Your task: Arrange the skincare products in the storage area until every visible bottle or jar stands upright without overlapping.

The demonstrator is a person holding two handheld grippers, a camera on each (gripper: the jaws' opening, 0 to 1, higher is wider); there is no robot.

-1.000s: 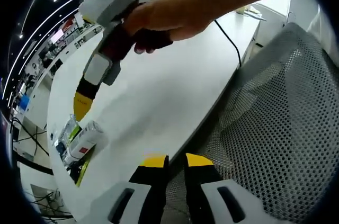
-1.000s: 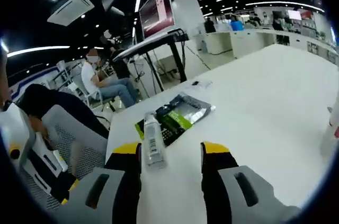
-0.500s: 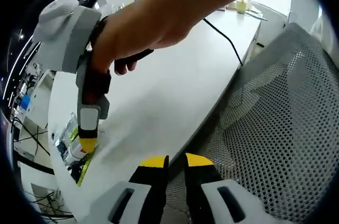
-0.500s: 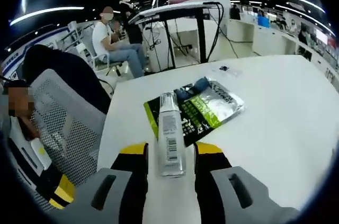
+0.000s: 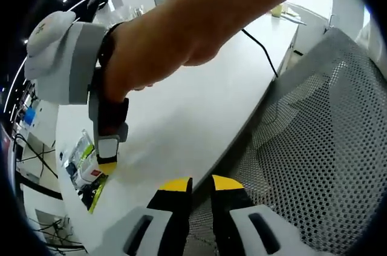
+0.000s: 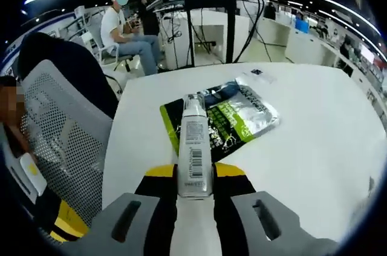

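- Here, the right gripper (image 6: 195,177) clamped a clear bottle (image 6: 194,147) lying partly on the green packet (image 6: 233,120); its barcode label was unreadable.
- The left gripper (image 5: 201,184) was closed, empty, at the white table (image 5: 199,111) edge.

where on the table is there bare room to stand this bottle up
Free: the white table right of the green packet, out to its far edge, and the strip between packet and mesh chair. Crowded: the packet itself, where the bottle lies between the right claw jaws.
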